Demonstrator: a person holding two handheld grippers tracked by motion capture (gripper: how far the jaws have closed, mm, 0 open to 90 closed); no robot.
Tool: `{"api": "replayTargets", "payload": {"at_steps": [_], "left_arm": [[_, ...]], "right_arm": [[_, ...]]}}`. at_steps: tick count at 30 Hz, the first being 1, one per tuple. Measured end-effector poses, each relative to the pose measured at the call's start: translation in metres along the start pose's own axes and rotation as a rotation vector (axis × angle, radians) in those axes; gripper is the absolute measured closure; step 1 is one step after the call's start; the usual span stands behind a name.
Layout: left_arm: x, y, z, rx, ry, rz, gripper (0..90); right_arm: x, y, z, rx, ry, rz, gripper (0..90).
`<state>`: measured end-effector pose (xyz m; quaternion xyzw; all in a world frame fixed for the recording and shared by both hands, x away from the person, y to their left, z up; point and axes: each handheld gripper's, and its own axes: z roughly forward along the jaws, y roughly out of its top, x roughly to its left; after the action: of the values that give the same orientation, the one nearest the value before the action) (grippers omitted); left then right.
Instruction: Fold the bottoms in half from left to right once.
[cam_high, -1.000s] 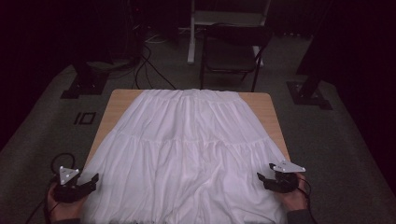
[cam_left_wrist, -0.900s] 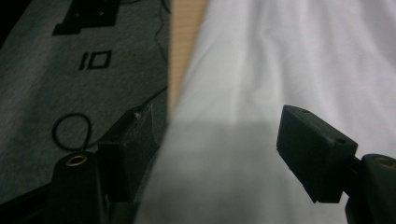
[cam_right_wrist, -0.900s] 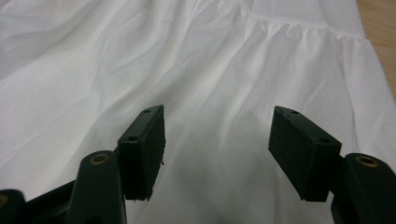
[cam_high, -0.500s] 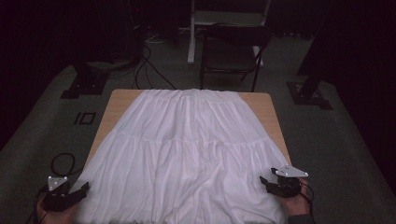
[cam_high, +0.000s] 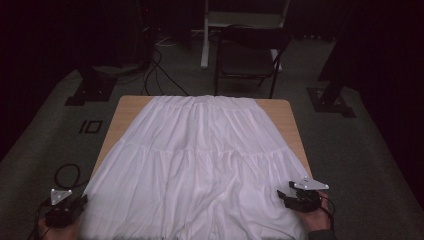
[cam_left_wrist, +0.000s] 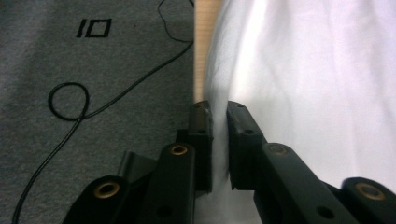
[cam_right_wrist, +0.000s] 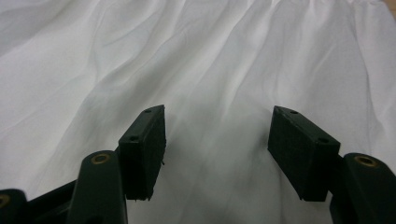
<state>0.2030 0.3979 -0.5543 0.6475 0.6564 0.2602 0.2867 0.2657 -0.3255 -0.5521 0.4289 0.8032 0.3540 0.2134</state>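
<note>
A white tiered skirt (cam_high: 200, 160) lies spread flat over the wooden table (cam_high: 131, 107), waistband at the far edge, hem hanging over the near edge. My left gripper (cam_high: 75, 205) is off the table's near left corner, shut on the skirt's left hem edge (cam_left_wrist: 218, 135), which runs between its jaws. My right gripper (cam_high: 292, 196) hovers over the skirt's near right corner, jaws wide apart with nothing between them; white cloth (cam_right_wrist: 219, 154) lies beneath them.
A dark folding chair (cam_high: 250, 55) stands beyond the table's far edge. Cables (cam_high: 67, 172) loop on the grey carpet to the left, near a floor mark (cam_high: 91, 126). Dark stand bases (cam_high: 332, 100) sit at both sides.
My left gripper has moved outward and toward the near edge, drawing the skirt's left hem with it. The right gripper has shifted slightly nearer.
</note>
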Motion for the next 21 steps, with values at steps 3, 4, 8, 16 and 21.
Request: {"api": "replayTargets", "payload": {"at_steps": [3,4,8,16,21], "left_arm": [[0.0,0.0,0.0,0.0,0.0,0.0,81.6],[0.0,0.0,0.0,0.0,0.0,0.0,81.6],[0.0,0.0,0.0,0.0,0.0,0.0,81.6],[-0.009,0.003,-0.005,-0.002,-0.011,0.033,88.8],[-0.029,0.015,-0.014,-0.048,-0.06,0.097,88.8]], "right_arm": [[0.0,0.0,0.0,0.0,0.0,0.0,36.2],[0.0,0.0,0.0,0.0,0.0,0.0,36.2],[0.0,0.0,0.0,0.0,0.0,0.0,36.2],[0.0,0.0,0.001,0.007,0.003,-0.001,38.1],[0.002,0.001,0.002,0.01,0.007,-0.01,38.8]]}}
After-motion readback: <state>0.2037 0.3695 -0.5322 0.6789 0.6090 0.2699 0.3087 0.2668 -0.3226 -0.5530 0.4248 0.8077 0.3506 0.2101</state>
